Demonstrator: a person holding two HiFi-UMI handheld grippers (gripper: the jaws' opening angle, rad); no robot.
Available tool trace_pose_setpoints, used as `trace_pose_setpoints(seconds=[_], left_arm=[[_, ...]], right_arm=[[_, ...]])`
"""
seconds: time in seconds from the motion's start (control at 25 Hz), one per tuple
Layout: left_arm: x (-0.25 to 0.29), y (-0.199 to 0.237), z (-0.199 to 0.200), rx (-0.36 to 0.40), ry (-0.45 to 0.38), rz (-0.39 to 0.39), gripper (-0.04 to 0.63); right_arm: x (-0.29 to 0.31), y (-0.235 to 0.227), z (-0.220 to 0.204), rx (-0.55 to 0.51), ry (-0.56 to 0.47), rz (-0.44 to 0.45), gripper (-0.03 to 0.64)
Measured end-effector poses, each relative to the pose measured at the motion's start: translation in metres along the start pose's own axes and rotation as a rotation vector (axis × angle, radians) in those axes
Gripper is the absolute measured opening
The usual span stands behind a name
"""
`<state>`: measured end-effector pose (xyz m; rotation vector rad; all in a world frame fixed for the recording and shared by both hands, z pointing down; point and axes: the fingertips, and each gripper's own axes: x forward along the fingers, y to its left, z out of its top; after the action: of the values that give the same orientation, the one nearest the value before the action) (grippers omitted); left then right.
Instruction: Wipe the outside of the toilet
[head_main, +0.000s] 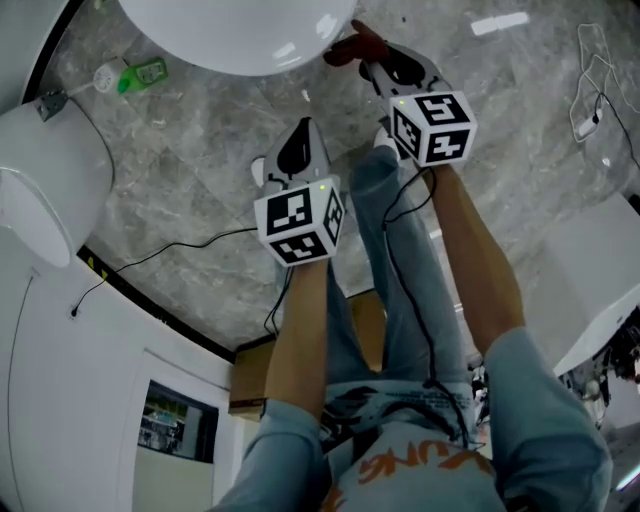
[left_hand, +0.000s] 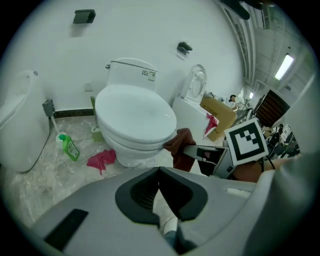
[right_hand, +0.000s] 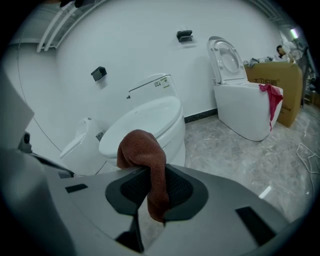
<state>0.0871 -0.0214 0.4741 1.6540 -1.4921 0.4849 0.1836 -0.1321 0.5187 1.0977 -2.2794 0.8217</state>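
Toilet (left_hand: 135, 117) runs lengthwise from wall (left_hand: 150, 30) toward right claw (right_hand: 152, 172) clenching brown cloth (right_hand: 142, 150); left claw (left_hand: 159, 172) seemingly closed.

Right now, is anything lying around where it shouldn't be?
Yes. A pink rag lies crumpled on the floor beside the base of the toilet. Another pink cloth hangs over the rim of the second toilet, next to the cardboard box. Nothing looks spilled or broken.
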Motion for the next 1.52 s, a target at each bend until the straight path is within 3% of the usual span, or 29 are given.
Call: trace_pose_setpoints(seconds=[0.4,0.76,0.96,1.2,1.52], left_arm=[[-0.047,0.104,-0.013,-0.007,-0.01,-0.011,-0.005],[-0.073,0.207,0.001,-0.036,-0.037,0.008,-0.005],[-0.066,0.239,0.004,-0.066,-0.033,0.008,-0.005],[-0.045,0.252,0.006,-0.046,-0.012,-0.019,-0.005],[-0.021,0.252,0.005,-0.005,0.014,-0.035,-0.005]], right_arm=[[0.011,0.131,-0.06,0.022,0.043,0.029,0.072],[0.084,0.222,-0.048,0.031,0.027,0.038,0.072],[0.132,0.239,-0.039,0.026,0.042,0.034,0.069],[0.183,0.228,-0.041,0.069,0.051,-0.01,0.069],[0.191,0.201,-0.049,0.159,0.019,-0.055,0.069]])
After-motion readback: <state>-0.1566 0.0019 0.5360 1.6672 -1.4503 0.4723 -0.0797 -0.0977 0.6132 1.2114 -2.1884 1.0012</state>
